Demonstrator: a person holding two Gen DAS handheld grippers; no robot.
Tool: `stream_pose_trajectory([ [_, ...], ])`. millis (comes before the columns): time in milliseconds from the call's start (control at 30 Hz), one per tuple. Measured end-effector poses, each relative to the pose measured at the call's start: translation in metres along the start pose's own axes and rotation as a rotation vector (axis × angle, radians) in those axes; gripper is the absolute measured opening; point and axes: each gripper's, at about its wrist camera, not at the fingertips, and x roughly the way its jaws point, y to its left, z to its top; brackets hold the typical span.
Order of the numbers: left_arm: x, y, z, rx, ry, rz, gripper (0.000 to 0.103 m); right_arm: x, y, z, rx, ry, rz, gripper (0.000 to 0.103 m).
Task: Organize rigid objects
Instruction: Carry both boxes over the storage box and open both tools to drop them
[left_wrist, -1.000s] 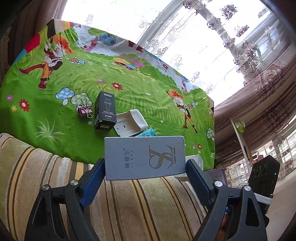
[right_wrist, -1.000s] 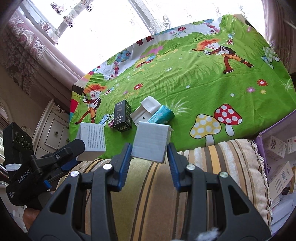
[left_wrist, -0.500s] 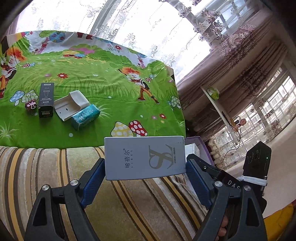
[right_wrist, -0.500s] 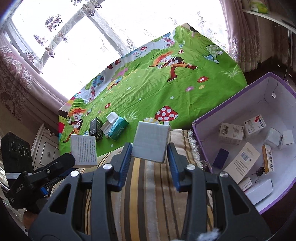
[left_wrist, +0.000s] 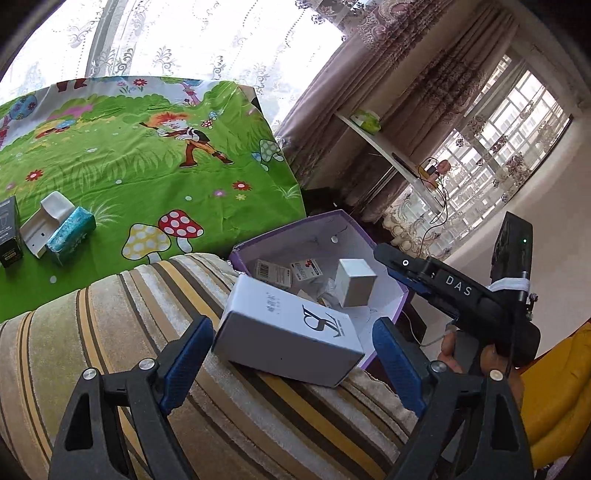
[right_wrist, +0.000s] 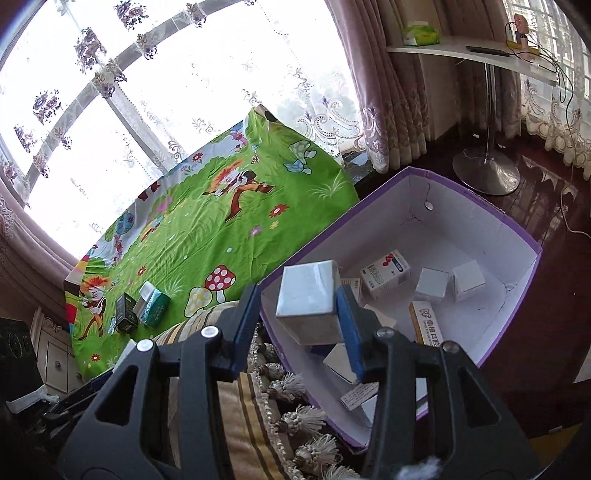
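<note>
My left gripper (left_wrist: 291, 354) has opened. The long white box with a grey logo (left_wrist: 288, 332) has tilted between its fingers, apart from the right finger, over the striped cushion beside the purple-rimmed box (left_wrist: 402, 295). My right gripper (right_wrist: 295, 317) stands open over the purple-rimmed box (right_wrist: 517, 236). The small white cube box (right_wrist: 308, 301) lies against its right finger with a gap at the left finger. It also shows in the left wrist view (left_wrist: 354, 282), in the air over the purple box.
The purple box holds several small cartons (right_wrist: 386, 271). On the green cartoon cloth (left_wrist: 147, 184) lie a teal packet (left_wrist: 70, 240), a white tray (left_wrist: 40, 225) and a black box (left_wrist: 9, 229). A striped cushion (left_wrist: 110, 325) lies below the grippers. A lamp stand (right_wrist: 485, 170) stands beyond the box.
Both grippers swung right to the purple box. Both have opened their jaws: the long white box has tilted loose in the left one, and the cube box is released in the right one.
</note>
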Motion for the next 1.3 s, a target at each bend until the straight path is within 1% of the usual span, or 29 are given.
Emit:
stream_pose_trajectory([
  [33, 0.000, 0.000, 0.000, 0.002, 0.002, -0.003, 0.089, -0.001, -0.003, 0.001, 0.010, -0.004, 0.000, 0.061],
  [100, -0.001, 0.001, -0.001, -0.002, -0.001, -0.004, 0.089, -0.002, -0.007, 0.002, 0.020, -0.008, -0.001, 0.061],
  [233, -0.001, 0.005, 0.000, -0.018, 0.005, 0.006, 0.089, -0.003, -0.010, 0.002, 0.023, -0.007, -0.003, 0.062],
  [400, -0.002, 0.005, -0.001, -0.009, 0.002, -0.006, 0.089, -0.002, -0.006, 0.000, 0.009, -0.003, -0.002, 0.062],
  [567, 0.000, 0.005, -0.001, -0.008, 0.022, -0.057, 0.088, -0.001, 0.000, -0.001, -0.014, 0.001, -0.002, 0.062],
  [600, -0.001, 0.005, -0.001, -0.011, 0.019, -0.055, 0.088, -0.001, 0.001, -0.001, -0.018, 0.003, 0.000, 0.062],
  [733, -0.006, 0.004, 0.001, -0.006, 0.002, -0.023, 0.088, -0.001, 0.003, -0.003, -0.023, 0.008, 0.005, 0.062],
  [867, -0.017, -0.002, 0.003, 0.037, -0.055, 0.067, 0.089, -0.004, 0.005, -0.003, -0.031, 0.000, -0.001, 0.063],
  [967, -0.029, -0.010, 0.004, 0.109, -0.145, 0.153, 0.089, -0.005, 0.007, -0.002, -0.046, -0.006, -0.007, 0.065],
  [1000, -0.032, -0.012, 0.004, 0.137, -0.163, 0.153, 0.089, -0.006, 0.008, -0.002, -0.051, -0.008, -0.008, 0.066],
  [1067, -0.038, -0.014, 0.005, 0.177, -0.187, 0.160, 0.089, -0.007, 0.011, -0.002, -0.060, -0.012, -0.010, 0.066],
  [1167, -0.044, -0.018, 0.007, 0.263, -0.187, 0.216, 0.089, -0.009, 0.016, -0.003, -0.078, -0.018, -0.010, 0.066],
  [1200, -0.047, -0.018, 0.007, 0.274, -0.195, 0.213, 0.089, -0.009, 0.018, -0.003, -0.084, -0.020, -0.011, 0.067],
  [1267, -0.053, -0.011, 0.008, 0.255, -0.202, 0.148, 0.089, -0.009, 0.023, -0.003, -0.098, -0.022, -0.012, 0.067],
  [1300, -0.054, -0.008, 0.009, 0.244, -0.202, 0.138, 0.089, -0.010, 0.025, -0.003, -0.104, -0.022, -0.011, 0.067],
])
